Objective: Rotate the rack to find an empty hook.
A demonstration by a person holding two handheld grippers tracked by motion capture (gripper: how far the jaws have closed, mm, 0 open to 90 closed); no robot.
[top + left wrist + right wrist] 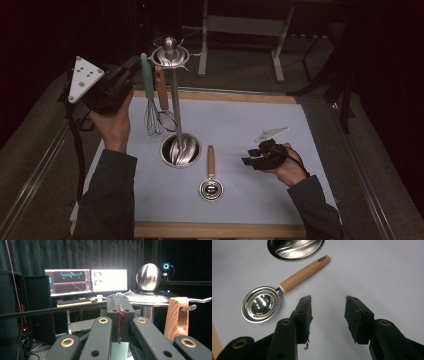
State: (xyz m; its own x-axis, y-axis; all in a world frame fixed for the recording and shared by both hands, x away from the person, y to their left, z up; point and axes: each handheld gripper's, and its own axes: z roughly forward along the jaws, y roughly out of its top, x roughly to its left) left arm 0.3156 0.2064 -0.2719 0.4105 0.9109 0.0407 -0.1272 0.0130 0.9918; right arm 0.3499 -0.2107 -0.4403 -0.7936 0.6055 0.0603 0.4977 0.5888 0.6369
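1. High view: the left gripper point(131, 67) is held up off the table point(220, 231) near its far left corner, at the top of a tall steel utensil stand point(172, 107). Its tip sits right at the pale green handle of a whisk point(150, 100) that hangs from the stand's top rack, with a wooden-handled utensil point(161, 87) hanging just beside it. From here I cannot tell whether the fingers pinch the whisk.
2. Same view: the stand's round base sits on the white mat point(280, 130), left of the table's middle. A wooden-handled strainer spoon point(210, 176) lies just in front of the base, bowl toward the near edge. The right gripper point(249, 156) rests low over the mat toward the right edge, well apart from the spoon.
3. Left gripper view: the fingers point(119, 315) are pressed together, and a strip of pale green shows below them. The stand's ball top point(148, 277) and the wooden handle point(178, 318) on its hook are close behind.
4. Right gripper view: the fingers point(305, 313) are spread apart over bare mat with nothing between them; the strainer spoon point(274, 298) lies just beyond the left one, by the stand's base point(295, 250).
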